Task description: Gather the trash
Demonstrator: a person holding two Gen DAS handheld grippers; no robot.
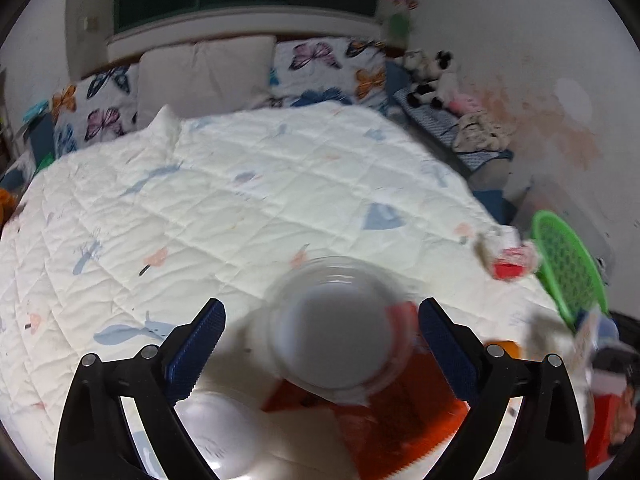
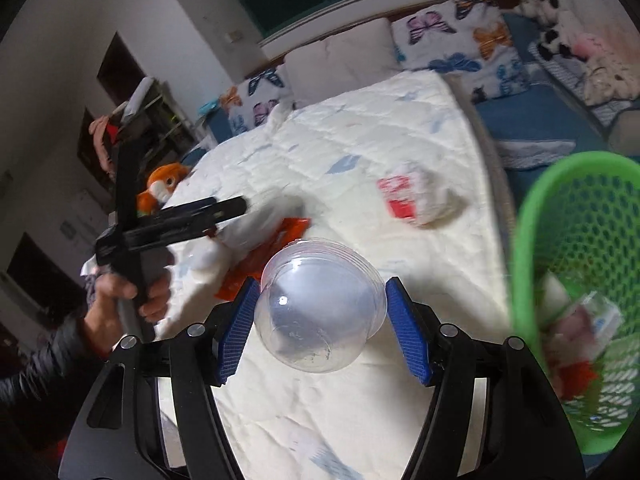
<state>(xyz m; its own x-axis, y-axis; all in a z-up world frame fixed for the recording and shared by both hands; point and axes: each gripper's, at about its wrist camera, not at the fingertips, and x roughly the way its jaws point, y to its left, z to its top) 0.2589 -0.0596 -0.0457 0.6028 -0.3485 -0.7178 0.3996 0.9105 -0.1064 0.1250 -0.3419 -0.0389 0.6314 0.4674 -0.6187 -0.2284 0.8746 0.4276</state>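
My right gripper [image 2: 323,285] is shut on a clear plastic cup [image 2: 320,320], lifted over the white quilt [image 2: 360,140] beside the green mesh basket [image 2: 532,240], which holds several pieces of trash. My left gripper [image 1: 320,304] stands wide open. A blurred clear cup [image 1: 336,332] shows between its fingers, untouched by the pads, above an orange wrapper [image 1: 404,420] and a white rounded object [image 1: 220,432]. A crumpled red-and-white wrapper [image 1: 508,260] [image 2: 416,200] lies on the quilt near the basket [image 1: 568,264]. In the right wrist view a hand [image 2: 120,296] holds the left gripper [image 2: 236,204] over the orange wrapper [image 2: 276,252].
Butterfly-print pillows [image 1: 320,68] and a plain cushion [image 1: 204,76] line the head of the bed. An orange plush toy [image 2: 160,184] sits at the bed's left edge. Black-and-white plush toys [image 1: 432,76] lie along the wall on the right.
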